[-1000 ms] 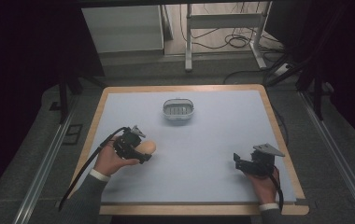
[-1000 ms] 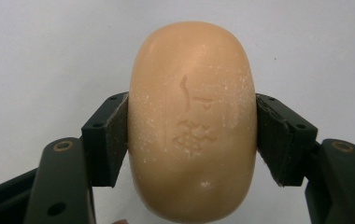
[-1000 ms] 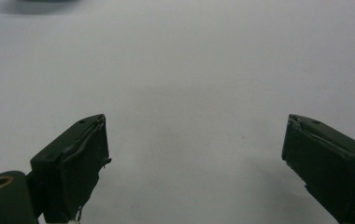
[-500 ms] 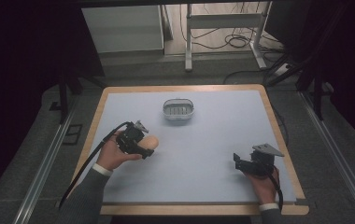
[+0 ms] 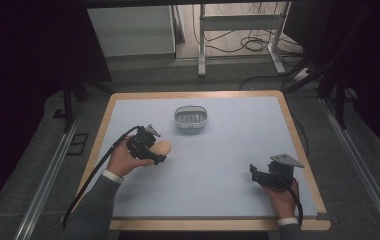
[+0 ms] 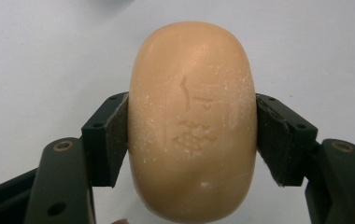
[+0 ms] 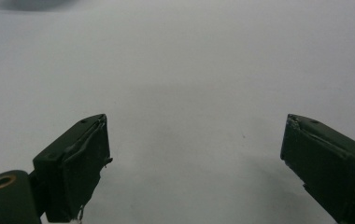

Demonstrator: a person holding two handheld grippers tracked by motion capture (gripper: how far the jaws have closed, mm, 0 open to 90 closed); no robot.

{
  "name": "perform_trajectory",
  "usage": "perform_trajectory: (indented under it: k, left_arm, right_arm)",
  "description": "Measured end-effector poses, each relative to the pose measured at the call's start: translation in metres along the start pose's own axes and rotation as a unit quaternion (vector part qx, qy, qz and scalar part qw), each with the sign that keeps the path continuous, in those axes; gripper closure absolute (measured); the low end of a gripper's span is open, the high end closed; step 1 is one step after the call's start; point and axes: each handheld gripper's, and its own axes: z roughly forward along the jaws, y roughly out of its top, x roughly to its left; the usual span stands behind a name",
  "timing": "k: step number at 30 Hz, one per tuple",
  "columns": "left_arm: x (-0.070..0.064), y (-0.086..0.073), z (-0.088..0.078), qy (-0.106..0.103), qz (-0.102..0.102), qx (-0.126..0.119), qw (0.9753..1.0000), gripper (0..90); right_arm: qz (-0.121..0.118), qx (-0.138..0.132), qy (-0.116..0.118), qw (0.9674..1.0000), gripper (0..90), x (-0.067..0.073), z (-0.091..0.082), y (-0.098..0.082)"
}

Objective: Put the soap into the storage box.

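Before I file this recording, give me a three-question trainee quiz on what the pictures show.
1. True or false: the left hand-held gripper is shut on the soap.
2. Where does the dish stand? A) at the table's far middle B) under the right hand-held gripper C) on the floor
3. Fill in: the right hand-held gripper's jaws stand ____, with nothing between them.

Key: 1 true, both pads press the soap's sides. 2 A. 3 open.
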Motion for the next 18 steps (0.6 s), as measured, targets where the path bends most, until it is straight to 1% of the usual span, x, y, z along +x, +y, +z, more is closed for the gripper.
perform_trajectory:
  k: [5, 6, 9, 12, 14, 18]
  left_arm:
    - [0.004, 0.003, 0.003, -0.001, -0.003, 0.002, 1.0000, 32.5]
    - [0.005, 0.005, 0.004, -0.005, -0.005, 0.000, 1.0000, 32.5]
    - [0.007, 0.006, 0.005, -0.012, -0.006, -0.002, 0.9999, 32.5]
    - [0.008, 0.008, 0.006, -0.004, -0.005, 0.001, 1.0000, 32.5]
    - [0.010, 0.010, 0.005, -0.008, -0.005, -0.001, 1.0000, 32.5]
    - [0.012, 0.014, 0.005, -0.003, -0.006, -0.003, 1.0000, 32.5]
  right_arm:
    - [0.000, 0.001, 0.000, 1.0000, 8.3, 0.000, 0.000, 0.000]
    - [-0.001, 0.000, -0.001, 1.0000, 8.3, 0.000, 0.000, 0.000]
    - [-0.001, 0.001, -0.001, 1.0000, 8.3, 0.000, 0.000, 0.000]
    - [-0.001, 0.002, -0.002, 1.0000, 8.3, 0.001, 0.000, 0.000]
    - [-0.002, 0.002, -0.002, 1.0000, 8.3, 0.001, 0.000, 0.000]
    - [-0.002, 0.001, -0.002, 1.0000, 8.3, 0.001, 0.000, 0.000]
